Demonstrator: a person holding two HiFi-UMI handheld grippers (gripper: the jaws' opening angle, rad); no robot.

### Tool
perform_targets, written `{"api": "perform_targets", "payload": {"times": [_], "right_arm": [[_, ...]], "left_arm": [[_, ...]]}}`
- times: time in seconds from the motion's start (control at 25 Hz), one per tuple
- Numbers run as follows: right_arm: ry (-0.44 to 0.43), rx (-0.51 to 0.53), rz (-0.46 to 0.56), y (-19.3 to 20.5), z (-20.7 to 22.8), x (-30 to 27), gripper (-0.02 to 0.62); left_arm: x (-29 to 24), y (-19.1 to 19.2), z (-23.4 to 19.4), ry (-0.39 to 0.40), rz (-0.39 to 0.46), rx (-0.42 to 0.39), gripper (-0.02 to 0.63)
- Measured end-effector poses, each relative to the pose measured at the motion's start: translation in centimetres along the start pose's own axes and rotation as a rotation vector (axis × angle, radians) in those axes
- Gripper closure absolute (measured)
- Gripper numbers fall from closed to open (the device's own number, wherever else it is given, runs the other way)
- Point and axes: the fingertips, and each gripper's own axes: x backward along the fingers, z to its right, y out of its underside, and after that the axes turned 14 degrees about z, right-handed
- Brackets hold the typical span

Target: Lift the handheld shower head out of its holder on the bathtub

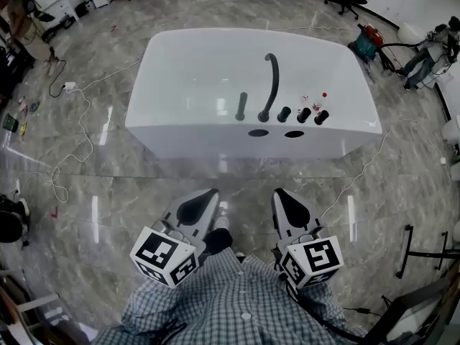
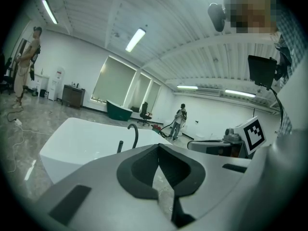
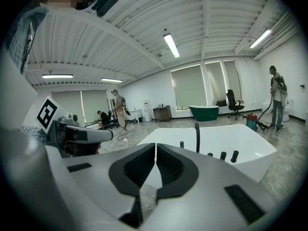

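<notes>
We held the left gripper (image 1: 203,198) and right gripper (image 1: 286,198), fingers closed on nothing, well apart from the bathtub (image 1: 187,139), whose handheld shower head (image 1: 241,106) stood upright in its holder beside the curved spout (image 1: 270,85).

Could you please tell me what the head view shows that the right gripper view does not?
Only the head view shows two dark oval openings in the front wall of the bathtub, and the marker cube on the right gripper. Only the right gripper view shows ceiling lights, a green tub by the windows and a person at far right. Both show the bathtub, its curved spout, the handheld shower head and the right gripper.
</notes>
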Motion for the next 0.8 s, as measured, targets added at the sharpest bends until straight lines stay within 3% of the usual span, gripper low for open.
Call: {"api": "perform_targets", "payload": {"times": [0.2,0.8], "right_arm": [[0.015,-0.055,-0.013,-0.2,0.4,-3.3,0.575],[0.023,-0.060,-0.034,-0.5,0.4,-9.7,0.575]], "left_arm": [[-1.7,-1.3,-3.0,0.007,0.005,0.006,0.604],[-4.3,-2.2,-8.6,0.000,-0.015,0.036,0.604]]}}
